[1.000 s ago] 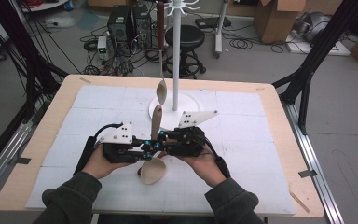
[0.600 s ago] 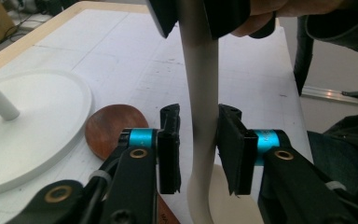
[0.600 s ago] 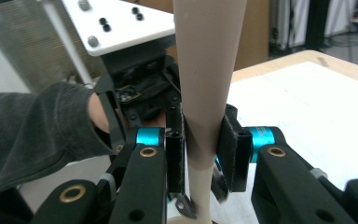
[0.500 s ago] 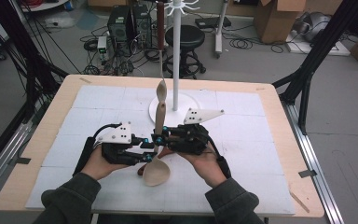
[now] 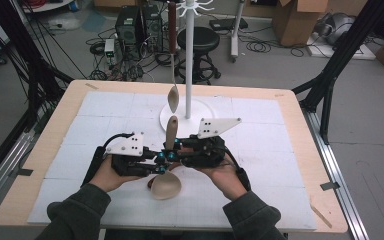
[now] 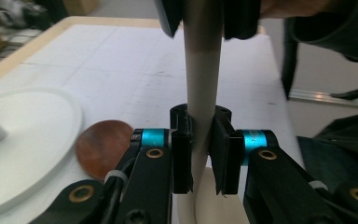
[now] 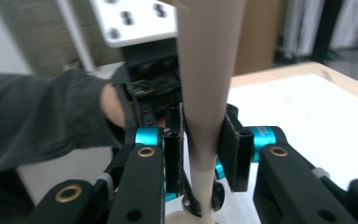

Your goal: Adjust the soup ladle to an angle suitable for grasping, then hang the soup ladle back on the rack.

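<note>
Left tongs (image 5: 156, 161), black with blue collars and a grey three-cornered plate, held in the person's left hand (image 5: 107, 175) low over the bench (image 5: 290, 150), a pale wooden top under a white gridded mat; their jaws have just been closing and now press on the handle of the beige wooden spoon (image 5: 167, 172), as the left gripper view confirms with both pads (image 6: 182, 154) against the shaft (image 6: 202, 70). The spoon stands nearly upright between the two tools, bowl down near the mat, handle tip tilted away from the person. Behind it: a white round-based stand (image 5: 189, 60) with a dark-handled metal spoon (image 5: 173, 75) hanging from it. Right tongs (image 5: 180, 155), same make, in the right hand (image 5: 225, 172), clamped on the same handle, pads (image 7: 235, 156) touching it in the right gripper view.
</note>
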Available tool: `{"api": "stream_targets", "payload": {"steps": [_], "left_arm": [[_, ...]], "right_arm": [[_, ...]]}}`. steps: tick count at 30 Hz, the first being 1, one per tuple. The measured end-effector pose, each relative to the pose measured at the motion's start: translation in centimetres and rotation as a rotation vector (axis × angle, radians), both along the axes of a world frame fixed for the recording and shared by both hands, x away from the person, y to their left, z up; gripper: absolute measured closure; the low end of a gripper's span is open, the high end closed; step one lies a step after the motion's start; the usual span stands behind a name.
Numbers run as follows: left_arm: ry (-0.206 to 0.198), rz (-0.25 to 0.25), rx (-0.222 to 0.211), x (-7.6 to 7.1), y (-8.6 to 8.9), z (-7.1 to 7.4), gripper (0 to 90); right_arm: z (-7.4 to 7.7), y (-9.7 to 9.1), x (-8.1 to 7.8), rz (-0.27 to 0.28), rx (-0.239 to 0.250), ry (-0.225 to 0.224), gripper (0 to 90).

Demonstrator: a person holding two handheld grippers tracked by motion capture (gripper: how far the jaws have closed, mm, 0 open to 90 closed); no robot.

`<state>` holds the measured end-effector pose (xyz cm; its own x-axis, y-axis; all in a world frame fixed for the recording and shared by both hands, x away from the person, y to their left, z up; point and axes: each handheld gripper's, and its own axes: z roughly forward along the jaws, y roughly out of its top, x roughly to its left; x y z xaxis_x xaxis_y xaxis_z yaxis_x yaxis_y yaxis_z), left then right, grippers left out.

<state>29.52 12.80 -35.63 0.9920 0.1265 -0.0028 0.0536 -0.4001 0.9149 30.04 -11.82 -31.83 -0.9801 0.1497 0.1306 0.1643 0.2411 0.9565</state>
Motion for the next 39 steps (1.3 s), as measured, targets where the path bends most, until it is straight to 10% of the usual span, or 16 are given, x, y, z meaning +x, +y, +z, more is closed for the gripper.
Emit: {"api": "stream_targets", "payload": {"steps": [5,18,39], "left_arm": [[0.025,-0.033,-0.006,0.0,0.0,-0.1,79.1],[0.014,0.175,0.008,-1.0,3.1,-0.6,53.2],[0.005,0.378,0.010,-1.8,8.5,-2.8,34.5]], "right_arm": [[-0.2,0.1,0.4,0.074,0.010,0.001,75.5],[0.2,-1.0,0.4,-0.110,0.015,0.028,76.5],[3.4,-2.7,4.9,-0.184,-0.007,0.030,76.5]]}}
